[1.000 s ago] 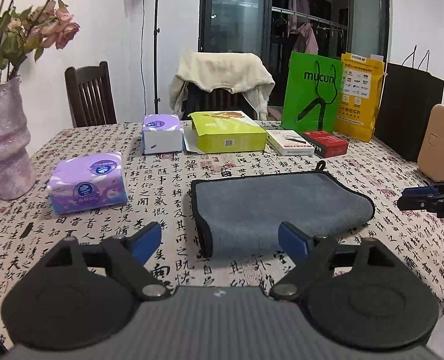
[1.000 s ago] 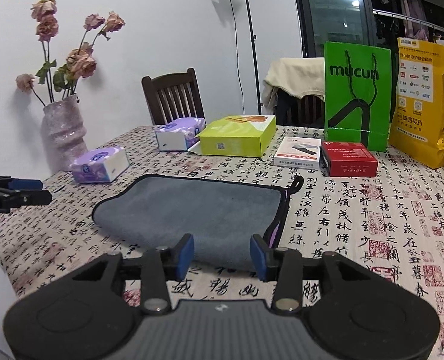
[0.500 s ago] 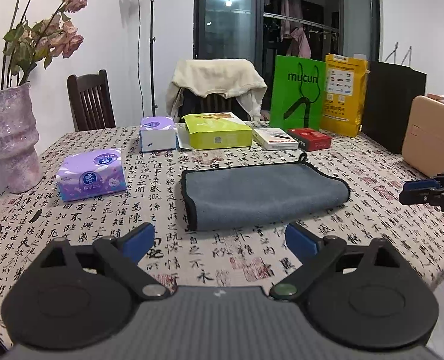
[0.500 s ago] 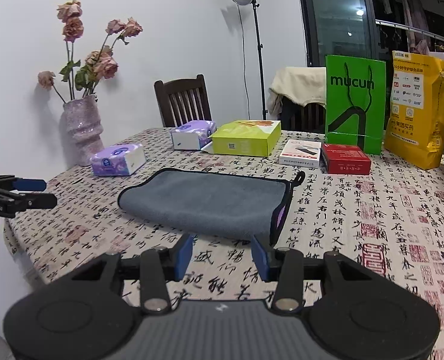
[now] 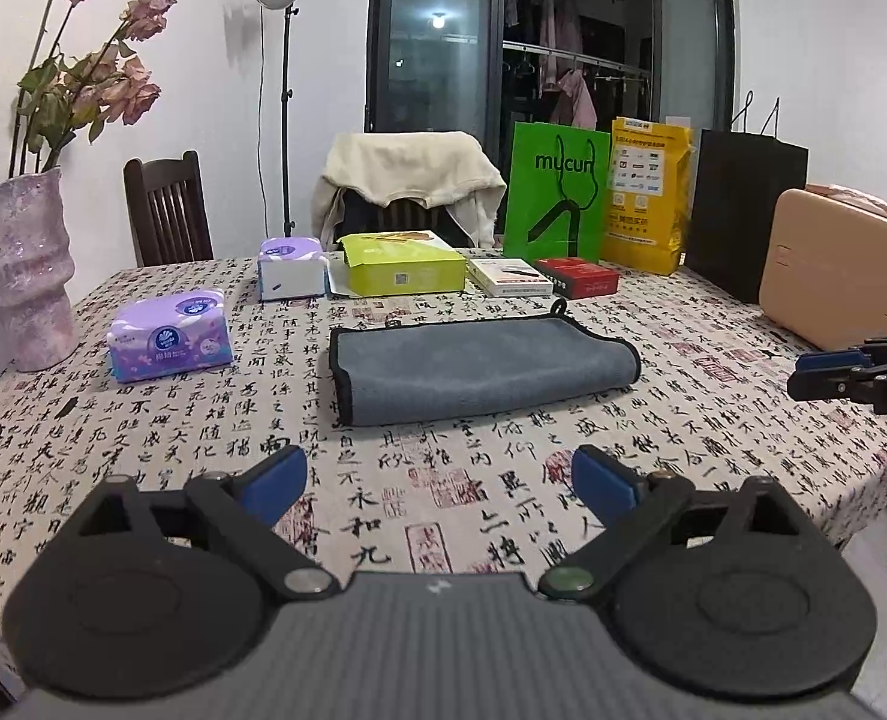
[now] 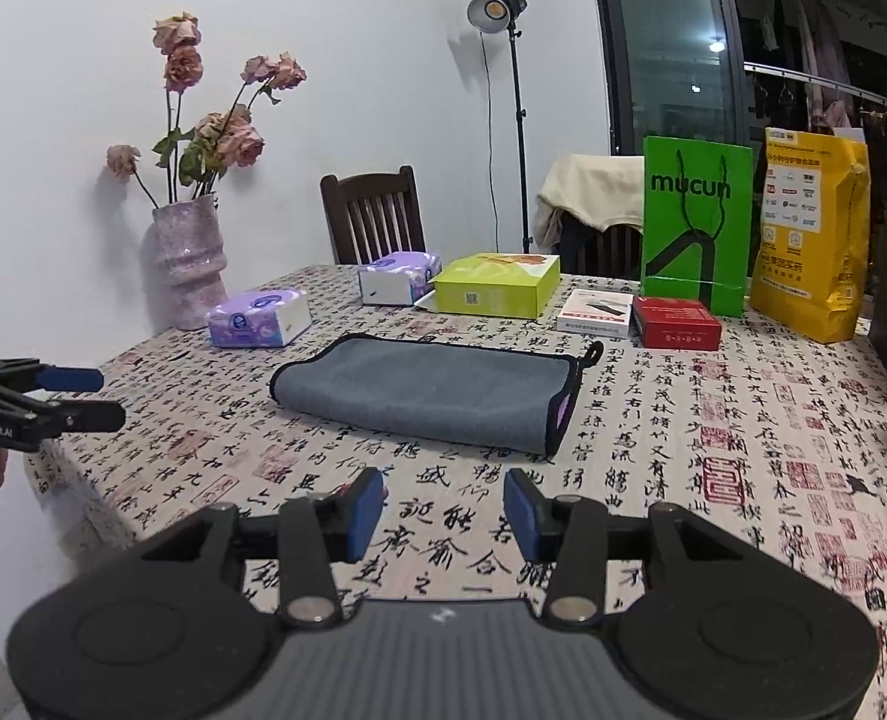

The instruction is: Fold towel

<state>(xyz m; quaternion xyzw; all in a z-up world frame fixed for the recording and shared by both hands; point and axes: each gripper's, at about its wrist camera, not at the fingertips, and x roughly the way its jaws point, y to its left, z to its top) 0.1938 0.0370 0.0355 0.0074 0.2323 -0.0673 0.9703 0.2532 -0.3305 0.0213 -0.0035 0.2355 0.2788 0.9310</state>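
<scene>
On the table, covered by a calligraphy-print cloth, the grey towel lies flat near the centre, already doubled into a long rectangle. It lies apart from the tissue pack to its left and the boxes behind it.

The left gripper hovers over the near table edge, jaws spread wide and empty. The right gripper hovers likewise, jaws parted more narrowly, holding nothing. Neither touches the towel.

Handling characteristics, judged from appearance: the towel looks like soft, thick microfibre, light and limp. It will drape and sag when lifted and offers no stiffness to push against. The pile should give the pads good friction.

Grip points: the black-bound edge is the firmest place to pinch. In the right wrist view the bound layers stack at that short end beside the hanging loop; the layer count there is uncertain, possibly two. Pinch all layers together at both corners of one short end, so the fold carries over without the layers separating.
</scene>
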